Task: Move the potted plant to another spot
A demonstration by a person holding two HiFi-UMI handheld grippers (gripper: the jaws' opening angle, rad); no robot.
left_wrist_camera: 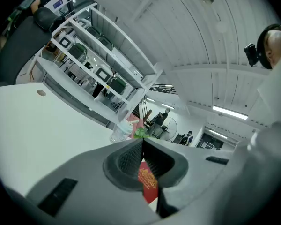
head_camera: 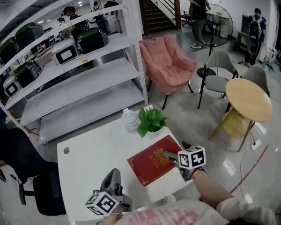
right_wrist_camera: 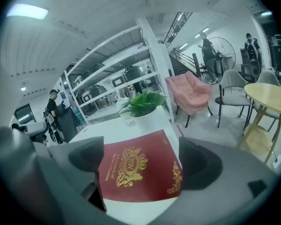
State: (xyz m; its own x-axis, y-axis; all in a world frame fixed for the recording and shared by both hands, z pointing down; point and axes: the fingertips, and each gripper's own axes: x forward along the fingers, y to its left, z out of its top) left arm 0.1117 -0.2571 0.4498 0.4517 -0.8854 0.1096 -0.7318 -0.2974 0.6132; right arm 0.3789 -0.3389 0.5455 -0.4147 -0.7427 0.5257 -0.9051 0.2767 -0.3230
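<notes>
The potted plant [head_camera: 152,120], green leaves in a small white pot, stands at the white table's [head_camera: 91,149] far edge. It also shows in the right gripper view as the plant [right_wrist_camera: 143,103], beyond the jaws, and small in the left gripper view as the plant [left_wrist_camera: 139,132]. My right gripper [head_camera: 175,152] hovers over a red book [head_camera: 153,165], jaws wide open [right_wrist_camera: 143,161] with nothing held; the book [right_wrist_camera: 136,170] lies beneath them. My left gripper [head_camera: 113,177] is near the table's front edge, its jaws [left_wrist_camera: 141,157] shut and empty.
A clear plastic bottle [head_camera: 129,121] stands just left of the plant. Behind the table is a white shelving rack [head_camera: 84,78]; a pink chair [head_camera: 171,64], a round wooden table [head_camera: 248,100], grey chairs and a fan stand to the right. A black chair [head_camera: 23,168] is at the left.
</notes>
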